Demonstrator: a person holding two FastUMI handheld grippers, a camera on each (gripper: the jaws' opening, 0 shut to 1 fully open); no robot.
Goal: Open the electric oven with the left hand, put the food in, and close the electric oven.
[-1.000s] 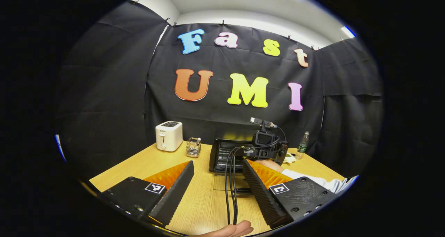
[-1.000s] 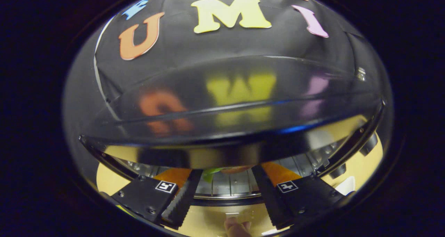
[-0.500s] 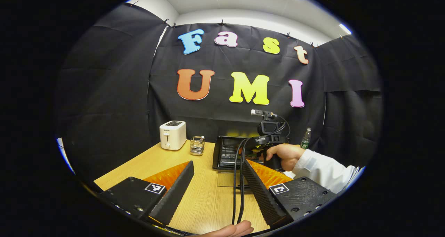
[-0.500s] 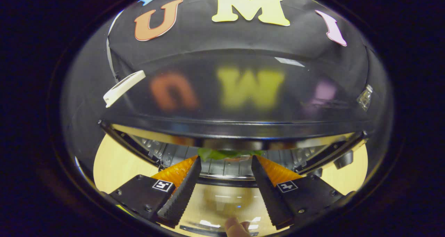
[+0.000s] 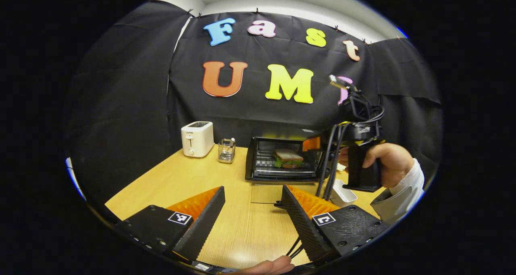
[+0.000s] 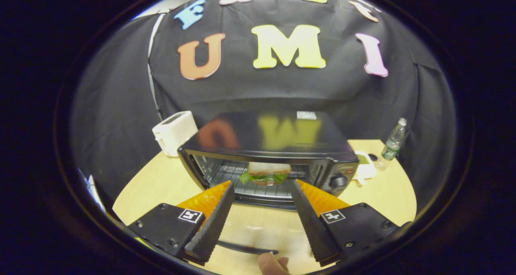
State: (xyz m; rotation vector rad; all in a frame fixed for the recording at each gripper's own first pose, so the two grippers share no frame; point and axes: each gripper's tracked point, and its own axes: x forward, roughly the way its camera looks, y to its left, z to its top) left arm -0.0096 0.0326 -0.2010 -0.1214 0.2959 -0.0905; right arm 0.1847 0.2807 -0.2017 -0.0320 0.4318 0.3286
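The sandwich (image 6: 264,172) already sits on the rack inside the electric oven (image 6: 269,146), whose door (image 6: 258,230) lies open on the bench (image 5: 169,186). Both the left hand-held gripper (image 5: 252,210) and right hand-held gripper (image 6: 262,210) are spread and empty. Closing remains.

Black cloth walls (image 5: 121,105) surround a wooden table (image 5: 169,186) under a white ceiling (image 5: 282,1).

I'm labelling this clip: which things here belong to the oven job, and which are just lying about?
Job:
- electric oven, door down
- sandwich on its rack
- left tool, open
- right tool, open

Lying about:
- toaster
- wire holder
- water bottle
- white tray
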